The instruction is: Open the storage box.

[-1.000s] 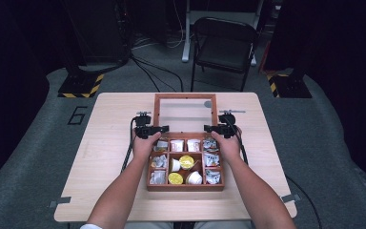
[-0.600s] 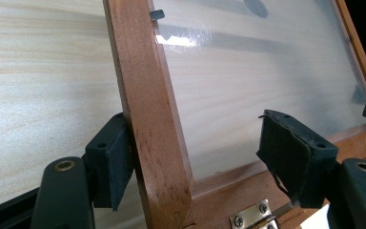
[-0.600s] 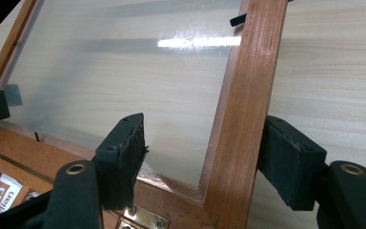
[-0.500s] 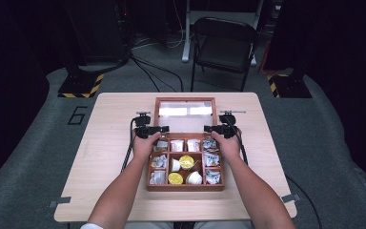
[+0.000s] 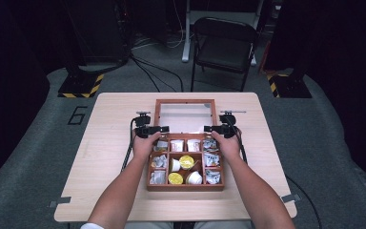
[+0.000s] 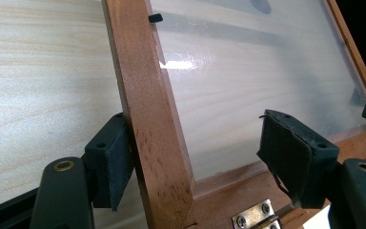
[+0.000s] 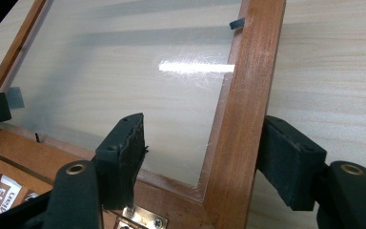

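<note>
High view: a wooden compartment box (image 5: 185,187) sits near the middle of the light wood tabletop (image 5: 109,157), its glass-paned lid (image 5: 186,117) swung back behind it. The compartments hold small foil packets (image 5: 212,159) and round single-serve cups (image 5: 186,162), some with yellow tops. The person's forearms come in from the bottom edge, one at each side of the box. The left gripper (image 5: 163,129) is at the lid's left corner by the hinge line, and the right gripper (image 5: 208,129) is at the lid's right corner.

In the left gripper view, the left gripper (image 6: 195,157) straddles the lid's wooden side rail (image 6: 155,129): one of the fingers (image 6: 112,162) lies against the outer face of the rail, the other stands apart over the glass, so the fingers are parted and not clamping. A brass hinge (image 6: 255,220) shows at the bottom.

In the right gripper view, the right gripper (image 7: 205,157) stands the same way: the rail (image 7: 240,119) is between its fingers (image 7: 124,152), with a gap on the glass side, so nothing is gripped. Whether the outer finger touches the rail I cannot tell.
</note>
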Available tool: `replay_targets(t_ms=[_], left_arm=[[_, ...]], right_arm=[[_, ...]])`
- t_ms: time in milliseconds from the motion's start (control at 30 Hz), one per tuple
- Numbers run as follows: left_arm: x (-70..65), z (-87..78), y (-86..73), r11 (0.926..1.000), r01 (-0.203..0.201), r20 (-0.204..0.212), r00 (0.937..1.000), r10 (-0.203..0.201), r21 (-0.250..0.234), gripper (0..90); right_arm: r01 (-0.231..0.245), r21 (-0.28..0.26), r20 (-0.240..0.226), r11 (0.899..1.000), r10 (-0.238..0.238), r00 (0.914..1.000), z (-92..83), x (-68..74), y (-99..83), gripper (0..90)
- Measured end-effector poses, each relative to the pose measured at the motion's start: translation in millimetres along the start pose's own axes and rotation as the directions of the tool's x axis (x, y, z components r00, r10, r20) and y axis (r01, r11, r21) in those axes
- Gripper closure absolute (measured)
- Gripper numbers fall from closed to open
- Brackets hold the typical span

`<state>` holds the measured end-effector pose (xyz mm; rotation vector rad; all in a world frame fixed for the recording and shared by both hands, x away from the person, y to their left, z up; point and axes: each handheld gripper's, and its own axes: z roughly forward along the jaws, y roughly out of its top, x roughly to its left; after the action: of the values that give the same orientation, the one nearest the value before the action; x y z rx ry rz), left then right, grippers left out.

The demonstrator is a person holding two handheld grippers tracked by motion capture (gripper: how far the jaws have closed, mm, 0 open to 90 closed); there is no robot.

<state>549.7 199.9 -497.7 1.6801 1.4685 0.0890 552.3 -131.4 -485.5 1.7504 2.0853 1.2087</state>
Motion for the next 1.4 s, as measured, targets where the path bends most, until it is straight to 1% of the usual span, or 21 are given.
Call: replay_targets(t_ms=[33,167,200,267,300,367,467,533,600,633,667,700,767,800,833,1000,1067,1167,1300,1333,1400], left_arm=[[-0.6,0.4,-0.1,1.0,0.007,-0.001,1.0,-0.007,-0.006,29.4],[-0.1,0.3,-0.1,1.0,0.001,-0.001,1.0,-0.001,-0.003,29.3],[-0.5,0.8,-0.2,0.9999,0.011,-0.001,0.9999,-0.011,-0.006,29.3],[-0.4,0.8,-0.2,0.9999,0.01,0.0,0.9999,-0.01,-0.006,29.3],[0.2,0.5,-0.1,1.0,0.007,-0.001,1.0,-0.007,0.0,29.2],[0.4,0.5,0.0,1.0,0.008,0.0,1.0,-0.008,0.002,29.3],[0.6,1.5,0.0,0.9999,0.017,0.003,0.9998,-0.017,-0.001,29.2],[0.8,1.7,-0.2,0.9997,0.023,0.002,0.9997,-0.023,0.003,29.2],[1.5,2.2,-0.3,0.9996,0.028,0.001,0.9996,-0.028,0.007,29.0],[1.5,2.2,-0.3,0.9996,0.028,0.001,0.9996,-0.028,0.007,29.0],[1.8,2.3,-0.3,0.9995,0.03,0.001,0.9996,-0.03,0.008,29.0],[1.8,2.4,-0.2,0.9991,0.039,0.0,0.9993,-0.039,0.014,29.0],[2.1,2.6,-0.1,0.999,0.042,0.0,0.9991,-0.042,0.018,28.9],[2.4,2.6,-0.2,0.9989,0.043,-0.001,0.9991,-0.043,0.019,28.9],[2.6,2.7,-0.2,0.9988,0.045,0.0,0.999,-0.045,0.021,28.9],[3.9,2.4,0.0,0.9982,0.052,0.002,0.9986,-0.052,0.03,28.8],[4.8,1.9,0.1,0.9981,0.047,0.003,0.9989,-0.047,0.04,28.8],[4.9,2.2,0.0,0.9972,0.063,0.005,0.998,-0.064,0.04,28.8],[6.3,2.5,0.0,0.9964,0.068,0.011,0.9976,-0.069,0.049,28.7],[6.7,2.8,-0.1,0.9958,0.074,0.013,0.9971,-0.075,0.052,28.7],[7.5,3.0,-0.2,0.996,0.072,0.015,0.9972,-0.073,0.054,28.6]], right_arm=[[-0.002,0.0,0.001,1.0,0.002,1.0,0.0,0.2,0.0,34.3],[0.001,0.002,0.002,1.0,-0.001,1.0,0.1,0.3,0.5,34.3],[0.002,0.012,0.005,1.0,-0.002,1.0,0.1,0.4,1.4,34.2],[-0.007,0.023,0.008,1.0,0.007,0.9999,-0.1,1.1,2.4,34.2],[-0.005,0.033,0.009,0.999,0.005,1.0,0.0,1.4,3.7,34.2],[0.001,0.032,0.01,0.999,-0.002,1.0,0.1,1.1,3.9,34.2],[-0.007,0.034,0.006,0.999,0.007,1.0,0.6,0.4,4.1,34.2],[-0.028,0.045,0.003,0.999,0.028,0.9996,1.1,0.2,3.5,34.2],[-0.026,0.046,0.001,0.999,0.026,0.9997,1.6,-1.0,3.2,34.2],[-0.037,0.048,0.0,0.998,0.037,0.9993,2.0,-0.7,3.2,34.1],[-0.037,0.048,0.0,0.998,0.037,0.9993,2.0,-0.7,3.2,34.1],[-0.038,0.047,-0.001,0.998,0.038,0.9993,2.6,-1.3,3.0,34.1],[-0.033,0.046,-0.001,0.998,0.033,0.9995,2.9,-2.0,3.0,34.1],[-0.047,0.053,-0.003,0.998,0.047,0.9989,2.9,-1.7,2.7,34.1],[-0.048,0.058,-0.004,0.997,0.048,0.9988,3.2,-2.5,2.8,34.1],[-0.053,0.064,-0.006,0.997,0.054,0.9986,3.7,-2.3,2.9,34.1],[-0.061,0.07,-0.006,0.996,0.061,0.9981,4.0,-1.6,2.9,34.1],[-0.069,0.074,0.001,0.995,0.069,0.9976,4.4,-1.2,2.9,34.0],[-0.062,0.08,-0.002,0.995,0.063,0.998,4.7,-2.1,3.0,33.4],[-0.039,0.074,0.001,0.997,0.039,0.9992,5.4,-2.7,2.8,33.1],[-0.045,0.076,0.001,0.996,0.045,0.999,5.5,-2.6,2.9,33.1]])
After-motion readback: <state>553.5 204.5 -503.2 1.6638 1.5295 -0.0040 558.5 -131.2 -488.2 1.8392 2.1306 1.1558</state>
